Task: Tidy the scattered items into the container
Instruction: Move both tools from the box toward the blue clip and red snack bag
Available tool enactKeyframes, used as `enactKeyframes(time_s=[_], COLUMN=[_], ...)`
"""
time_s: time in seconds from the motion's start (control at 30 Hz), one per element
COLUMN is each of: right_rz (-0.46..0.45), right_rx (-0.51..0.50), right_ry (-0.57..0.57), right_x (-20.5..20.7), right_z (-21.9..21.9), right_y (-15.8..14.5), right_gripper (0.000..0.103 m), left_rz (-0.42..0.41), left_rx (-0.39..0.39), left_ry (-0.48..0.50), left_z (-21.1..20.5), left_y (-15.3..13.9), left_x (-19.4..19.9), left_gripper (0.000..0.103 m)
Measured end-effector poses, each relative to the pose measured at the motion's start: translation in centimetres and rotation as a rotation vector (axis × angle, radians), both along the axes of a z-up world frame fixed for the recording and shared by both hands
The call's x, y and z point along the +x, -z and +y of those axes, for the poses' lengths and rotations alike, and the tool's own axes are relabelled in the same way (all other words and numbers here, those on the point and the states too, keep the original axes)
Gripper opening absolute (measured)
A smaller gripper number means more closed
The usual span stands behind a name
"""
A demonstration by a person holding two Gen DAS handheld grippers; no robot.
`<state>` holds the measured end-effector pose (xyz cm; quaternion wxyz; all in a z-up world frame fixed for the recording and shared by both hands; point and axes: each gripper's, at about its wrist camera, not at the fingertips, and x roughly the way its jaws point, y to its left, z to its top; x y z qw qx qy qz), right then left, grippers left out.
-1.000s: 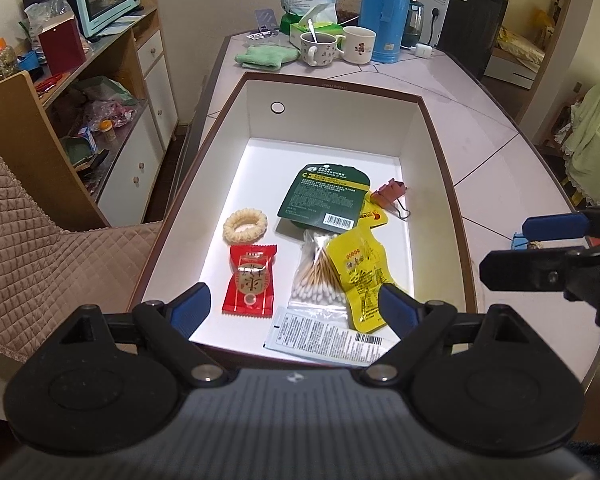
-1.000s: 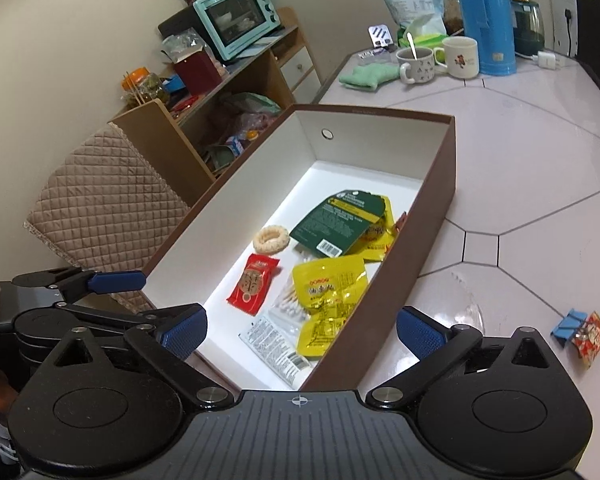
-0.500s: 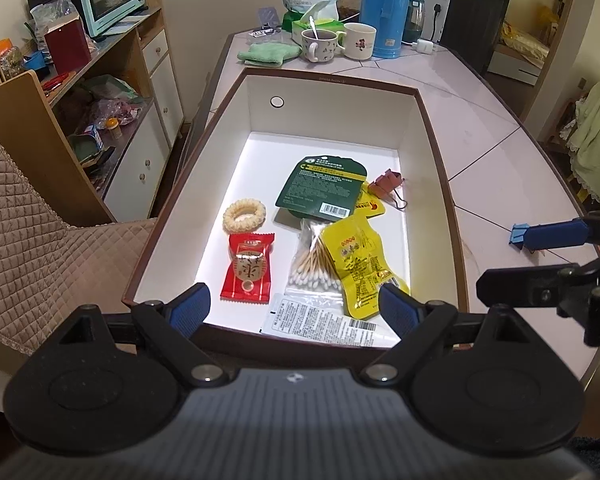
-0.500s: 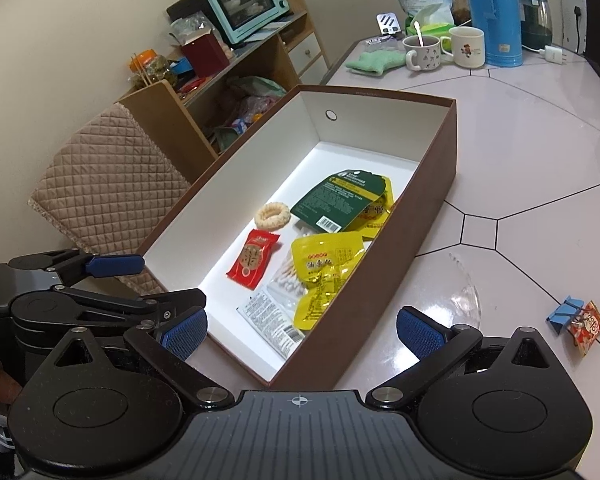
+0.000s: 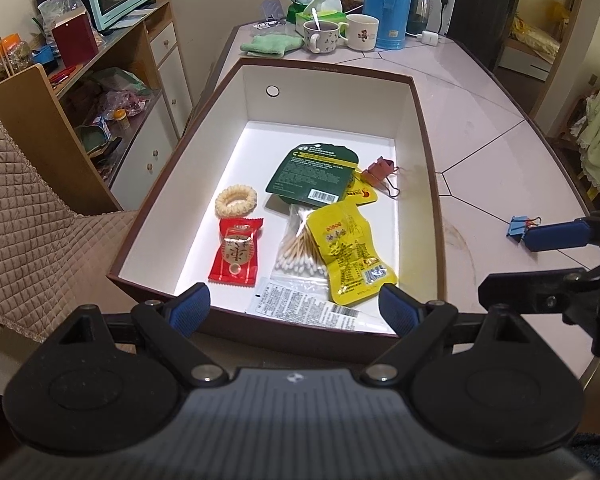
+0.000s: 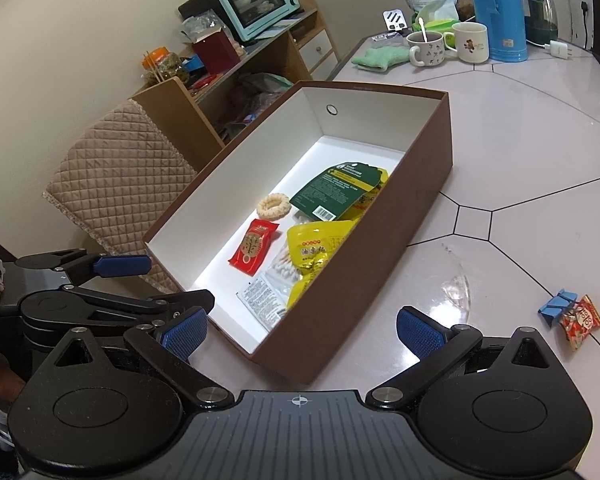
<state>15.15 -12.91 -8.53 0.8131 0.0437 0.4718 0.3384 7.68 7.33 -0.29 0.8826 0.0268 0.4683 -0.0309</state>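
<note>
Each black claw (image 5: 294, 308) (image 6: 300, 330) has blue textured pads and silver screws.

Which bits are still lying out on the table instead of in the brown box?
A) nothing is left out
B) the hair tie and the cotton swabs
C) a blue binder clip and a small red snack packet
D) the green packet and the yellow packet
C: the blue binder clip and small red snack packet lie on the table, right of the brown box.
</note>
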Motion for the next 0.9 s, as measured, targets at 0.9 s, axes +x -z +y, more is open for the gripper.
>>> enactKeyframes(time_s=[0.9], right_rz=[-0.008], right_rx=[0.039], right_ry=[0.238], right_x=[0.4], right_z=[-17.1], right_y=[-1.6], right_gripper=[0.103], left_rz=[-0.038], left_rx=[-0.036], left_ry=[0.032], left_z=[-8.6], left_y=[-0.9], left_x=[-1.3], left_gripper=[0.089])
